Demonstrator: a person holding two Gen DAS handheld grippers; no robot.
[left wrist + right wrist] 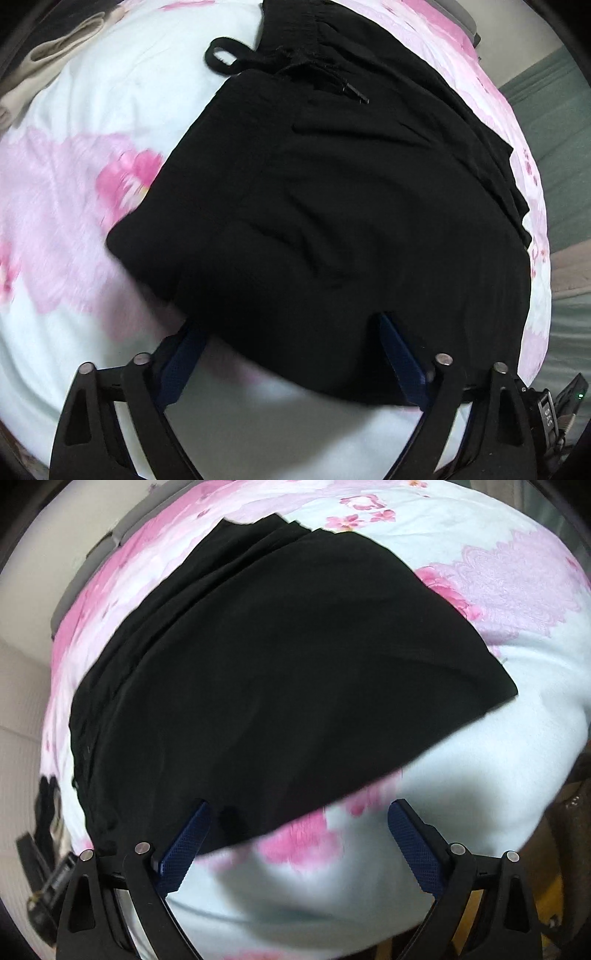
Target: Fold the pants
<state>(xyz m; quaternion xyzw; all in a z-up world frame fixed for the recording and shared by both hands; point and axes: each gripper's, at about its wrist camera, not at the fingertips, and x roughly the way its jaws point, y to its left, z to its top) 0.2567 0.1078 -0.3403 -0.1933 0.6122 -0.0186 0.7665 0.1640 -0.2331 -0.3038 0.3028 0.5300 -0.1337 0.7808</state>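
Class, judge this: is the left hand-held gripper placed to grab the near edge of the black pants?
Probably yes. The left hand-held gripper is open, and the near edge of the pants already lies between its fingers, with nothing covering it.

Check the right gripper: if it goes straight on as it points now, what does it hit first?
Likely the black pants: their near edge lies just ahead of the open right gripper, over the floral bedsheet. Depth is unclear.

The black pants (280,672) lie folded in layers on a pale blue bedspread (461,760) with pink flowers. The right hand-held gripper (299,823) is spread wide, its left blue pad (188,842) touching the pants' near edge.
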